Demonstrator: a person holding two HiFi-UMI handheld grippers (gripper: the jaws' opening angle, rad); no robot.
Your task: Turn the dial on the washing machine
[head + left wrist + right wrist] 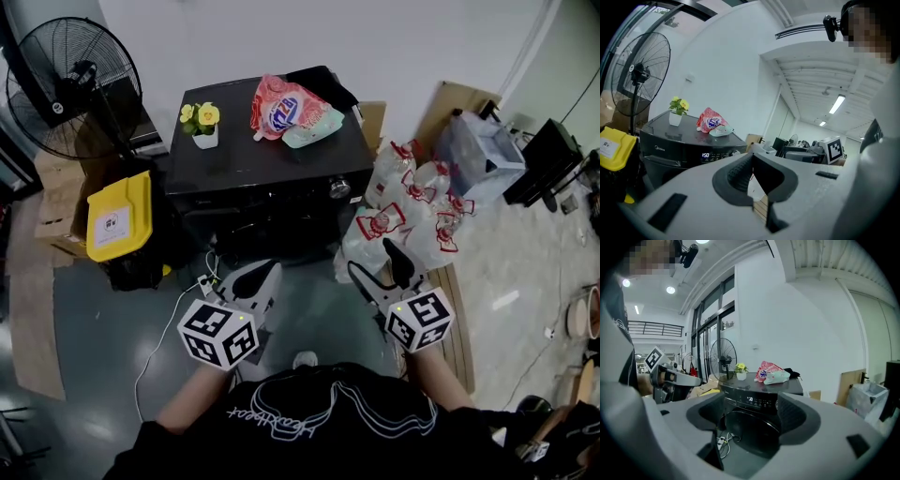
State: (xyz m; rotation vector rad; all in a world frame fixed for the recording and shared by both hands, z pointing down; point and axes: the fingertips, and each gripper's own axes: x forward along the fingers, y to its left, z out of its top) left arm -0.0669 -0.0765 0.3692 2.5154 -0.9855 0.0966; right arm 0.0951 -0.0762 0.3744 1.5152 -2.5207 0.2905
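Observation:
The black washing machine (262, 159) stands ahead of me, with its silver dial (338, 187) at the right end of the control panel. Both grippers hover in front of it, well short of the panel. My left gripper (255, 281) is shut with nothing between its jaws. In the left gripper view the dial (736, 152) shows just above the closed left gripper (752, 187). My right gripper (380, 267) stands wide open and empty. The right gripper view frames the machine's door (750, 420) between the spread jaws, and the lit display (750, 399) is visible there; the dial is not.
A flower pot (203, 122) and a red detergent bag (286, 111) lie on the machine's top. A standing fan (61, 89) and a yellow-lidded bin (119, 216) are to the left. Tied plastic bags (412, 211) crowd the right side. A power strip with cable (202, 281) lies on the floor.

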